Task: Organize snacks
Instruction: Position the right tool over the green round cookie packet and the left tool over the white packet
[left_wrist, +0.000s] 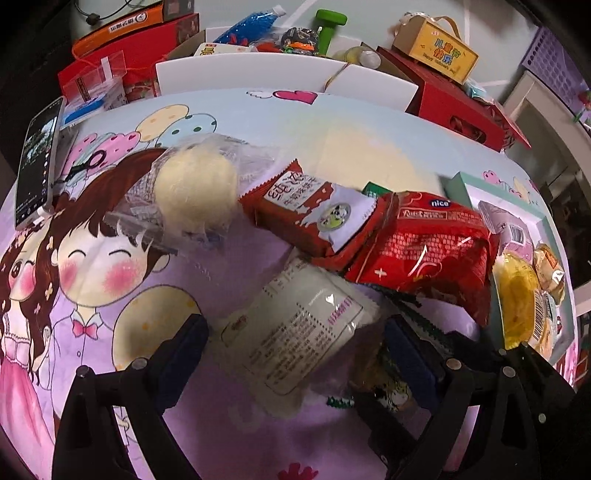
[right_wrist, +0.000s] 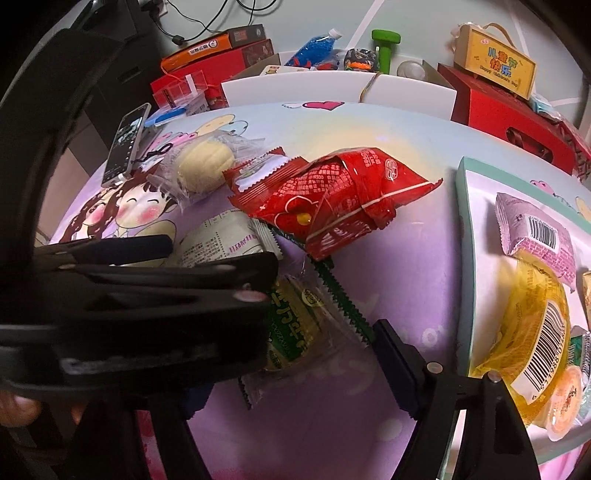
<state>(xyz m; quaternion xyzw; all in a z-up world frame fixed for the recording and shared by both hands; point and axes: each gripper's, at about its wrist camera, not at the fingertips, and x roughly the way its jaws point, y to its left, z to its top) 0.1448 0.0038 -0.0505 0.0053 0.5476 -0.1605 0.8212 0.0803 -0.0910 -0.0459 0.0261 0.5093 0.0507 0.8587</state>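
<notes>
1. I read this as a sorting job. The loose snacks lie in a heap on the cartoon-printed worktop (left_wrist: 122, 302), and a shallow tray (right_wrist: 466, 236) with a pale green rim stands to the right, where a pink wafer pack (right_wrist: 535, 232) and a yellow jelly cup (right_wrist: 535, 332) already lie. That is where I judge the rest should go.

2. My left gripper (left_wrist: 295, 354) points steeply down with its fingers wide apart. A white packet (left_wrist: 295, 328) with printed text lies flat between them, nearer the left pad; neither pad presses on it as far as I can see, so I hold nothing there.

3. My right gripper (right_wrist: 317, 354) is partly hidden: the left gripper's black body crosses in front of its left finger. Its right finger (right_wrist: 397, 365) is plain to see. A clear packet with a green label (right_wrist: 291, 325) lies between the fingers, its saw-tooth edge just beside the right finger. The gap looks fairly wide, and I see no pad pressing on the wrapper.

4. The big red bag (right_wrist: 332, 195) lies across the heap behind both packets, overlapping a smaller red-and-white pack (left_wrist: 310, 210). A round pale bun in clear wrap (left_wrist: 195, 188) sits apart at the far left, near a phone (left_wrist: 37, 162).

5. With the two grippers crowded side by side, I judge a clash between them the main risk.
</notes>
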